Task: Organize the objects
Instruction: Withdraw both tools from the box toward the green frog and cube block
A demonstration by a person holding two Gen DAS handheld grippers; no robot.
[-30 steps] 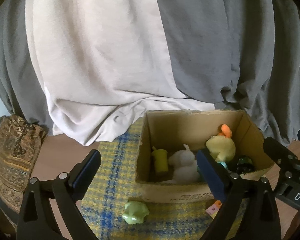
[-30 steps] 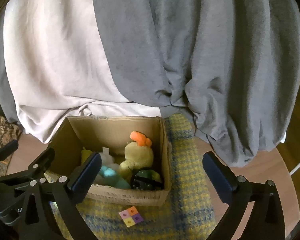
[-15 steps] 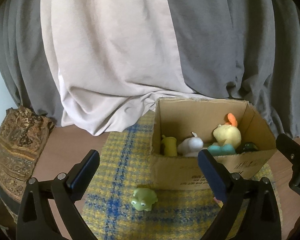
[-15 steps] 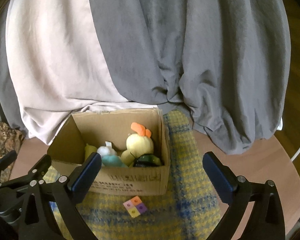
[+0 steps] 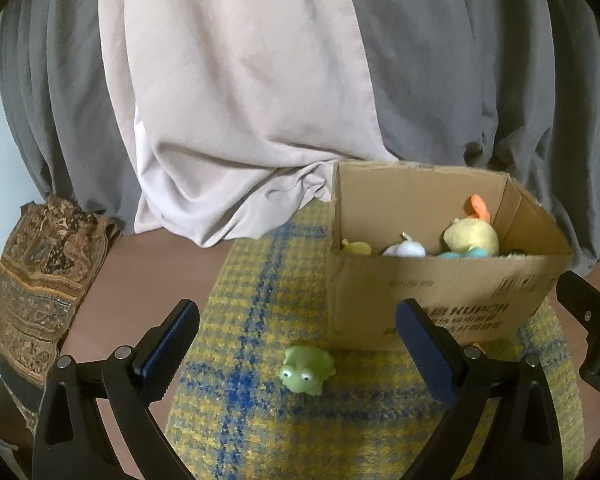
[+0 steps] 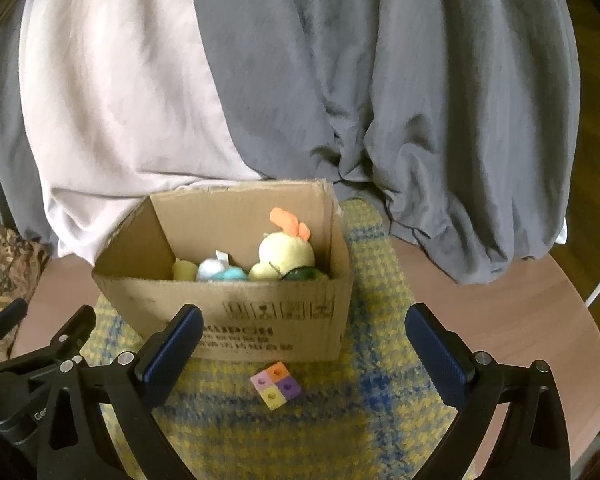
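A cardboard box (image 5: 440,304) (image 6: 260,320) stands on a yellow-and-blue plaid mat (image 5: 260,320) (image 6: 372,400). It holds a yellow plush duck (image 5: 472,236) (image 6: 286,252), a white toy (image 5: 406,249), a teal toy (image 6: 230,274), a small yellow toy (image 5: 356,247) and a dark green toy (image 6: 304,274). A green frog toy (image 5: 306,369) lies on the mat before the box. A four-coloured block (image 6: 275,385) lies before the box. My left gripper (image 5: 300,354) is open and empty above the frog. My right gripper (image 6: 302,354) is open and empty above the block.
Grey and beige cloth (image 5: 240,100) (image 6: 340,80) hangs behind the box. A patterned brown cushion (image 5: 44,280) lies at the left on the round wooden table (image 5: 148,264) (image 6: 500,320). The table edge curves at the right.
Both grippers have drawn back and lower from the box, so the box front now shows more and its inside less. The frog and block lie nearer between the fingers.
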